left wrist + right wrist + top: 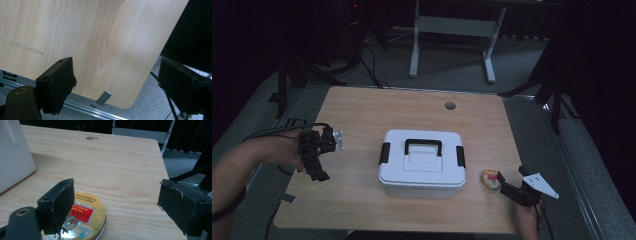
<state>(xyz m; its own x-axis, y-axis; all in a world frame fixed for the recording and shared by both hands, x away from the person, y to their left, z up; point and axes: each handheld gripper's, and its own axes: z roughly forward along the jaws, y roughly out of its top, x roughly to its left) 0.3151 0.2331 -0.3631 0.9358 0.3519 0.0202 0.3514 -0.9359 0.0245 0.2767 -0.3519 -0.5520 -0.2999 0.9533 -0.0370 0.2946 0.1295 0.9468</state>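
We note the round tin [83,217] — gold rim, red label panel on the lid — lying flat on the tabletop [105,165] directly in front of the right gripper [115,202]. In the right gripper view the tin sits low between the two black jaws, closer to the left-hand jaw, whose tip overlaps the tin's edge; whether that jaw touches the lid we cannot tell. The jaws stand wide apart and nothing is pressed between them, so we record the right gripper as open. In the high view the tin [491,179] lies just ahead of the right gripper [507,189], which is held low over the near right corner of the tabletop.

Just beyond the tin, on the far side from the right gripper, stands a white storage box [422,165] with a black carry handle and black side latches, lid on. Its white wall [13,157] shows at the left edge of the right gripper view.

The left gripper [318,167] is well away from box and tin, held above the left edge of the tabletop — jaws apart, nothing between them, bare wood [100,45] beneath.
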